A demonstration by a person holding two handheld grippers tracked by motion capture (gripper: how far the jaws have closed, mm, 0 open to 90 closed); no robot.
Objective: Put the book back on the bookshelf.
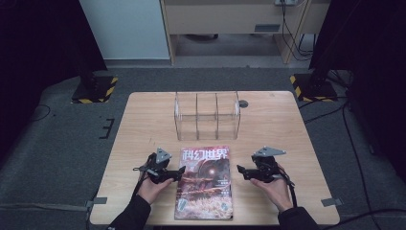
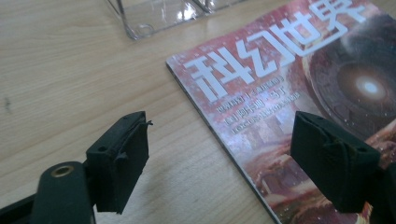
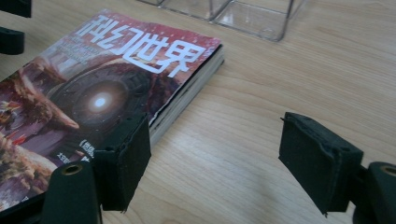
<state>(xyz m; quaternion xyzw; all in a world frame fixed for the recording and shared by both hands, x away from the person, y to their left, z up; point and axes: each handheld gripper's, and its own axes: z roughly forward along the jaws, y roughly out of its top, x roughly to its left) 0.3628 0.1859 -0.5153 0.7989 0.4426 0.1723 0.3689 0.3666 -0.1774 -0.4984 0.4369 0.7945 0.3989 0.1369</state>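
A magazine (image 1: 205, 184) with a red science-fiction cover and white title characters lies flat near the front middle of the wooden table (image 1: 143, 124). My left gripper (image 1: 178, 172) is at its left edge, open. In the left gripper view one jaw hangs over bare wood and the other over the cover (image 2: 289, 84), with the magazine's edge between them (image 2: 219, 158). My right gripper (image 1: 242, 171) is at the right edge, also open. In the right gripper view its left jaw sits at the page edge of the magazine (image 3: 93, 93) and its right jaw over the table (image 3: 215, 158).
A clear acrylic organizer (image 1: 207, 115) with three compartments stands behind the magazine, its base corner near in both gripper views (image 2: 154, 14) (image 3: 243, 14). A small dark disc (image 1: 243, 103) lies beside it. Yellow-black taped stand bases (image 1: 95, 88) (image 1: 313, 86) sit on the floor beyond.
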